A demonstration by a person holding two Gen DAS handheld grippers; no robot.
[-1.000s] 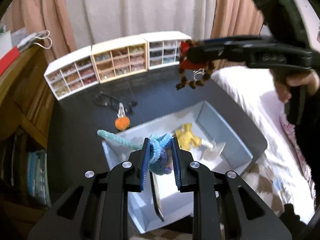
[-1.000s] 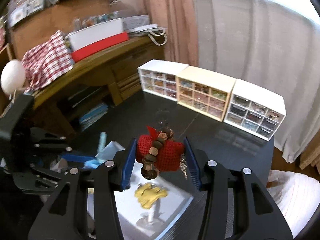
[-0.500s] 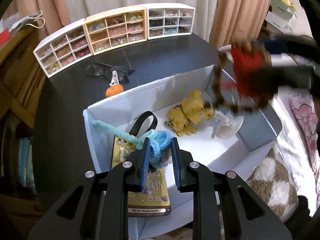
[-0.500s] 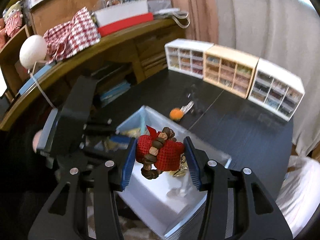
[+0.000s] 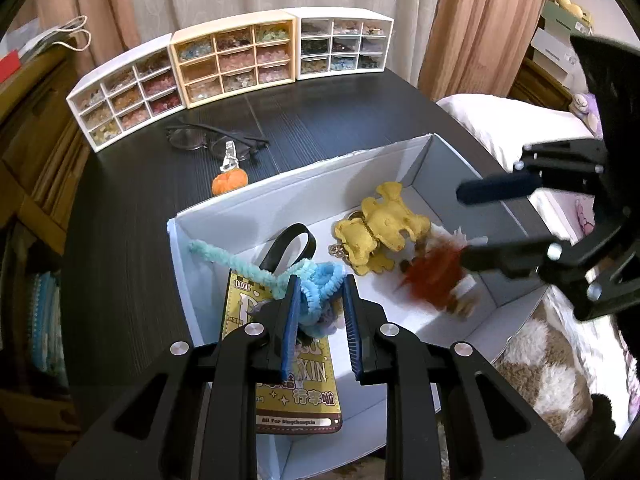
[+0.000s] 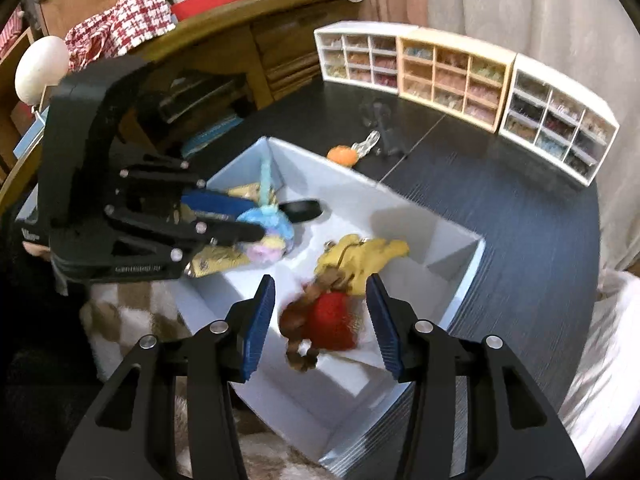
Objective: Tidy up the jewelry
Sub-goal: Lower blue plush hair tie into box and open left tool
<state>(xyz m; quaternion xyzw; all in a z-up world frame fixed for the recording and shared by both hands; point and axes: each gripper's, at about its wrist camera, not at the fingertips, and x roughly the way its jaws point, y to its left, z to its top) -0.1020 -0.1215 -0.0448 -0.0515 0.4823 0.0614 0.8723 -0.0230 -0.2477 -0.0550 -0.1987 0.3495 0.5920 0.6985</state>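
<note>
My left gripper (image 5: pixel 320 312) is shut on a blue fuzzy pipe-cleaner charm (image 5: pixel 316 284) and holds it over the white box (image 5: pixel 256 208). My right gripper (image 6: pixel 320 320) is open above the box; a red crocheted charm with a brown bead loop (image 6: pixel 330 320) lies blurred below it, also seen in the left wrist view (image 5: pixel 436 276). A yellow plush keychain (image 5: pixel 380 228) and a yellow luggage tag (image 5: pixel 296 380) lie in the box. An orange pumpkin charm (image 5: pixel 230 182) sits on the black table (image 5: pixel 340 120).
Three small drawer cabinets (image 5: pixel 232 60) with beads stand along the table's far edge. Glasses (image 5: pixel 208 142) lie before them. A wooden desk (image 6: pixel 224 40) is at the left, a bed with pale bedding (image 5: pixel 520 124) at the right.
My right gripper has opened and let go of the red charm, which has dropped into the box. My left gripper has lowered toward the box, still holding the blue charm.
</note>
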